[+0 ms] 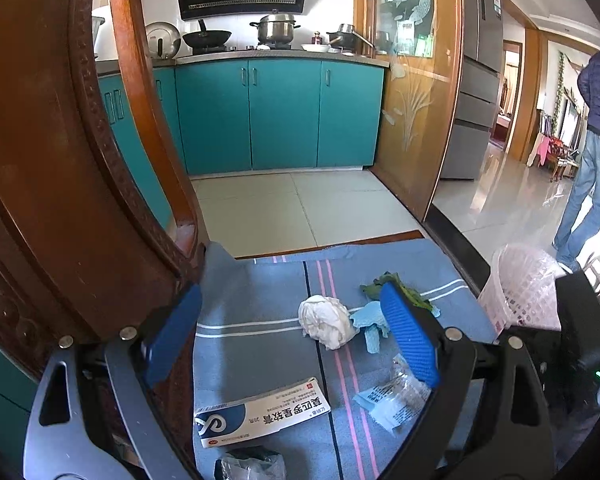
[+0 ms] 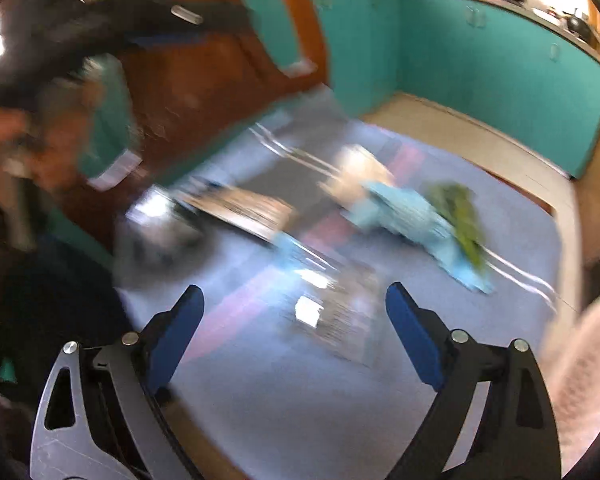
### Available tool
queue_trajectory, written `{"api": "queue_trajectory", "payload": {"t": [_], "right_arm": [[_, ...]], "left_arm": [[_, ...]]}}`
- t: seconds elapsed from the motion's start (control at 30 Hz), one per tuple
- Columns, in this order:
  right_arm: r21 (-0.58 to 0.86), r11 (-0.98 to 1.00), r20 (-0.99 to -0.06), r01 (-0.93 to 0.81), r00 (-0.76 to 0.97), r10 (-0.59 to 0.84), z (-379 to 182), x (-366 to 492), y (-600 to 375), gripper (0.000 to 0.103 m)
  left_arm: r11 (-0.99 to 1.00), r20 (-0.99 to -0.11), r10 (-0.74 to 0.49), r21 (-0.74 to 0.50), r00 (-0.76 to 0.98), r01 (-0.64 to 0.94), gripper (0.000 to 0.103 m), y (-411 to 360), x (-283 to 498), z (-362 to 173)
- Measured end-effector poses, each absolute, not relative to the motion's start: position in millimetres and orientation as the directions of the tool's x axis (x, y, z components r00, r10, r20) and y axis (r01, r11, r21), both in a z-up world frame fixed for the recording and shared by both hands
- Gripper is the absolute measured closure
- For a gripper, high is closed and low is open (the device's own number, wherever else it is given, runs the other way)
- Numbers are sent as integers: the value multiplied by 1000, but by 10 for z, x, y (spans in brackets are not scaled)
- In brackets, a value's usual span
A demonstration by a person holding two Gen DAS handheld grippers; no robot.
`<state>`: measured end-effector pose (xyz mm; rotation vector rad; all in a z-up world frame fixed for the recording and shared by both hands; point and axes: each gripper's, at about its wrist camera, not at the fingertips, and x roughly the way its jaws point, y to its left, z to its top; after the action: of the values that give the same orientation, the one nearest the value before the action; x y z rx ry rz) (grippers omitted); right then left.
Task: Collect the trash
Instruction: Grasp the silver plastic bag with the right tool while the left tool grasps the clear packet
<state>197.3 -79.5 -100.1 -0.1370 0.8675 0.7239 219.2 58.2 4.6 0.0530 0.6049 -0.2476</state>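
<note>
The left gripper [image 1: 292, 336] and right gripper [image 2: 294, 330] are both held wide, nothing clamped. On the blue cloth [image 1: 260, 280] lie a medicine box [image 1: 260, 414], a clear wrapper [image 1: 396, 396] and crumpled tissue [image 1: 328, 320]. The pink basket [image 1: 520, 288] stands beyond; blur obscures the right view's detail.

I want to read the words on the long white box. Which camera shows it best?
The left wrist view: the white box lies sharp on the blue cloth, its blue logo and print clear, though upside down. In the right wrist view the box is only a blurred streak, nothing readable.
</note>
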Motion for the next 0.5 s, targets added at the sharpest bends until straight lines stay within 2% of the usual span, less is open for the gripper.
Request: {"api": "queue_trajectory", "payload": {"t": [0.03,0.1,0.13,0.17,0.33,0.5], "right_arm": [[208,729,-703,-652,419,575,-961,1948,-719,14],[304,670,-659,-677,359,661,-962,1965,-534,27],[344,648,-649,-680,326,687,-996,2008,-390,38],[384,628,-642,-676,293,708,-1053,2038,-271,40],[549,601,-628,-580,189,755,-1505,2262,127,40],[631,589,-622,-505,124,773,-1778,2337,298,40]], "left_arm": [[969,-568,-216,-26,794,245,12,580,2196,52],[969,-563,-219,-32,797,244,12,573,2195,70],[969,-561,-219,-32,798,243,12,572,2197,75],[969,-559,-219,-31,799,243,12,568,2195,80],[971,-559,-211,-26,802,238,12,618,2193,67],[972,-555,-215,-43,803,231,12,700,2192,92]]}}
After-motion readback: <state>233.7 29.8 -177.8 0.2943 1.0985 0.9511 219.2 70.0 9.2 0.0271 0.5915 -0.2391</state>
